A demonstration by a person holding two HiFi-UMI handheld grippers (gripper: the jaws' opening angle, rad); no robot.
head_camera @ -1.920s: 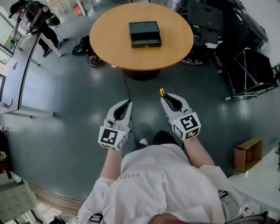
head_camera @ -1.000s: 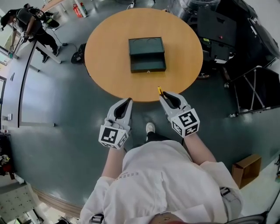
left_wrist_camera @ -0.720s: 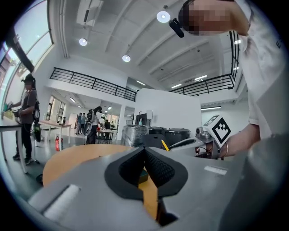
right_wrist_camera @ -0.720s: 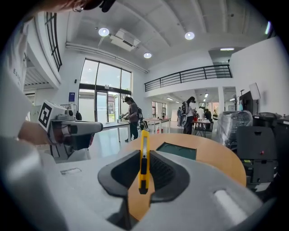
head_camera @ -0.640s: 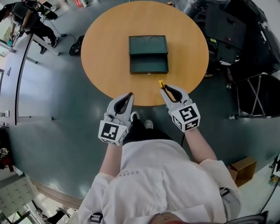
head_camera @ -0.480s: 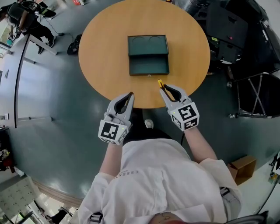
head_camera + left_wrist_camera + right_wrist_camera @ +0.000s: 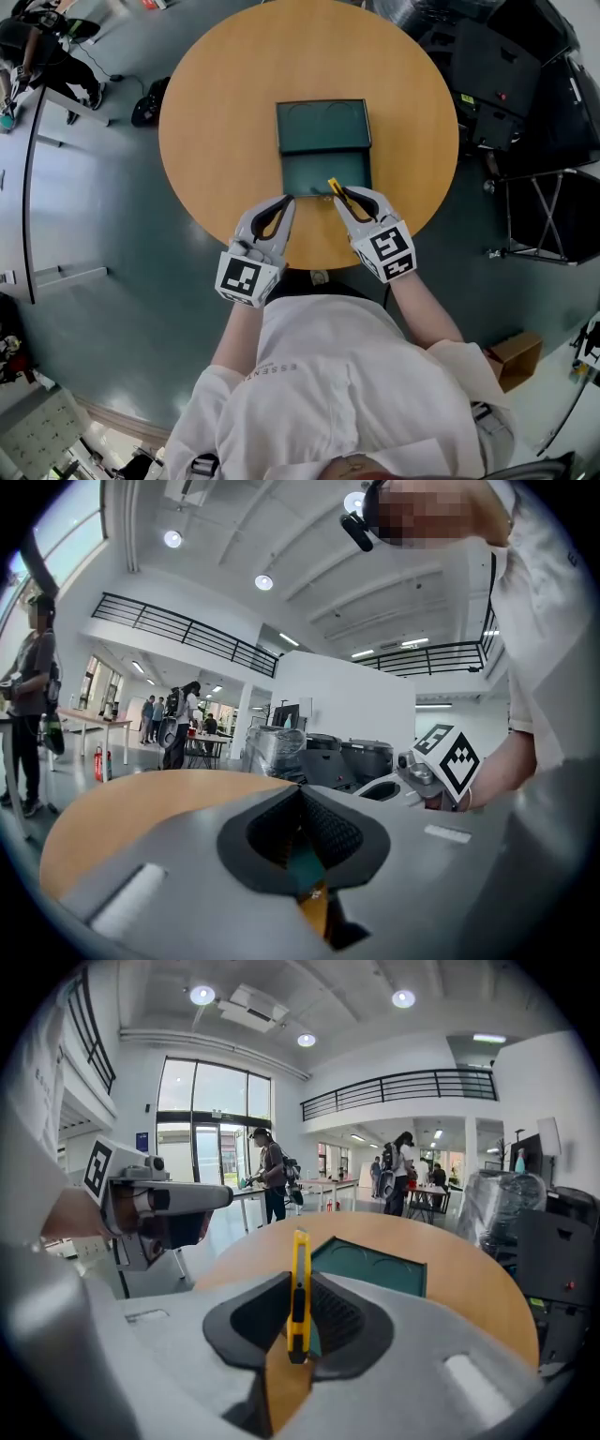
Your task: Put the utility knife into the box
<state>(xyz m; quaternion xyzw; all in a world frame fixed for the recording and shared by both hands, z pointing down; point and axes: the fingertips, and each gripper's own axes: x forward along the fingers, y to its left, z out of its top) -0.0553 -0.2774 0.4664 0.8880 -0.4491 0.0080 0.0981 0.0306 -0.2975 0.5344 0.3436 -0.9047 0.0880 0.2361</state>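
Observation:
A dark green box (image 7: 324, 125) lies open on the round wooden table (image 7: 216, 141), lid flat at the far side, tray toward me. My right gripper (image 7: 337, 194) is shut on a yellow utility knife (image 7: 333, 186), whose tip reaches the tray's near edge. In the right gripper view the utility knife (image 7: 298, 1288) stands upright between the pads, with the box (image 7: 375, 1265) just beyond it. My left gripper (image 7: 285, 200) hovers over the table at the box's near left corner, jaws shut with nothing in them; its own view shows only a sliver of green through the jaw window.
Black equipment cases (image 7: 506, 75) stand right of the table. A cardboard box (image 7: 511, 352) sits on the floor at lower right. A person (image 7: 28, 42) stands by a long desk at far upper left. A dark bag (image 7: 145, 101) lies by the table's left side.
The person has walked up to the table. Both grippers went from over the floor to over the table's near edge at the box. The knife stays in the right gripper.

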